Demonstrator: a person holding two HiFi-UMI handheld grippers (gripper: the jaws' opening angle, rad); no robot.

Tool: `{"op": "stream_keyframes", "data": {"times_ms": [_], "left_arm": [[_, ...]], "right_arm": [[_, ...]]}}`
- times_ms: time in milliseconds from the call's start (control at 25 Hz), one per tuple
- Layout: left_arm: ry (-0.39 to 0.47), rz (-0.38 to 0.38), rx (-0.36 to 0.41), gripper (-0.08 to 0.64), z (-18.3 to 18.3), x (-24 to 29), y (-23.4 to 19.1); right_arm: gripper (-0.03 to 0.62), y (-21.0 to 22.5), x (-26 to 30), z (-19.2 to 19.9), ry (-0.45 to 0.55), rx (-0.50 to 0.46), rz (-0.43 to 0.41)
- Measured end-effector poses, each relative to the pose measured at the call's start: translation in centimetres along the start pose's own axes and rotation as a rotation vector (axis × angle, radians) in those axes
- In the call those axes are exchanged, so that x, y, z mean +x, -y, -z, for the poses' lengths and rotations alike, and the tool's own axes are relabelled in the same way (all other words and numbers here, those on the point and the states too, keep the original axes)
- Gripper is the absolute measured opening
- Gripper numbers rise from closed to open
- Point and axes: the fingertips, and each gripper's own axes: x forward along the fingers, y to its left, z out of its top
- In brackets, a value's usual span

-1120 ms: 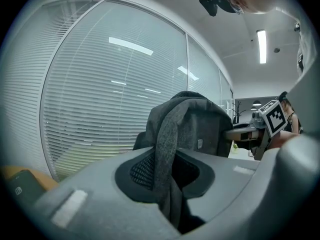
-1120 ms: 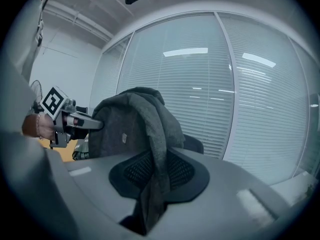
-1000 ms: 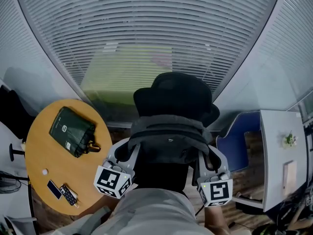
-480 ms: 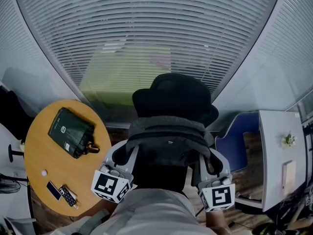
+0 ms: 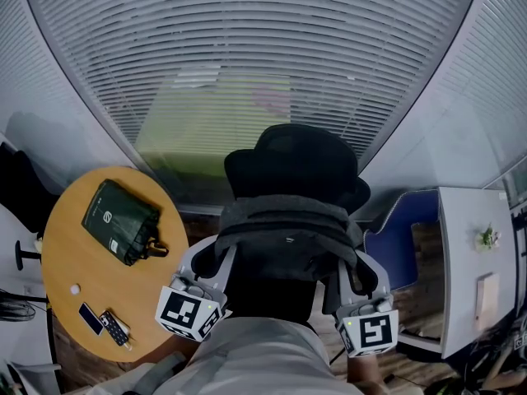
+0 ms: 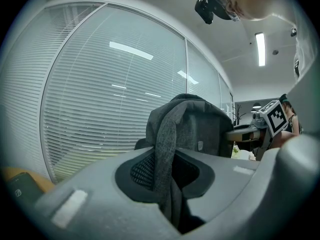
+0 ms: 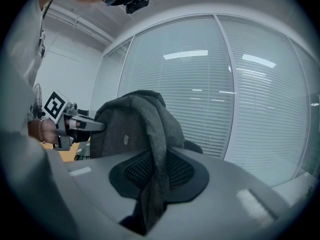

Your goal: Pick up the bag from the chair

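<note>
**Both grippers clamped on the bag's straps, lift looks nearly done**

Left gripper (image 6: 166, 176) is closed hard on a grey strap (image 6: 162, 144), which runs down between its two jaws. The right gripper (image 7: 154, 181) is clenched the same way on the other strap (image 7: 152, 134). Between them hangs the grey bag (image 5: 284, 241), held up close to the person's chest, just in front of the black chair (image 5: 296, 164).

Judging by this, the grasp is made and the bag's weight seems to be carried by the straps, so the pick-up is mostly done. What is left is to bring the bag clear of the chair. No view shows the bag's bottom or the seat, so I cannot tell whether they are apart yet.

Only the head view gives the layout: the chair behind the bag, a round wooden table (image 5: 70, 253) to the left with a dark green pouch (image 5: 119, 220), a phone (image 5: 91, 318) and a remote (image 5: 115, 327), a white desk (image 5: 465, 286) to the right, and window blinds (image 5: 247, 56) beyond. It hides how the jaws stand. The two gripper views show that plainly, each with the other gripper at the bag's far side, but they show almost nothing of the chair
</note>
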Motion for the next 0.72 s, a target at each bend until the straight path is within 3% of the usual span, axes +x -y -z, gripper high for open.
{"op": "stream_keyframes", "data": {"times_ms": [720], "left_arm": [[-0.012, -0.002, -0.013, 0.057, -0.02, 0.78, 0.16]], "right_arm": [[0.058, 0.7, 0.45, 0.39, -0.011, 0.007, -0.004]]}}
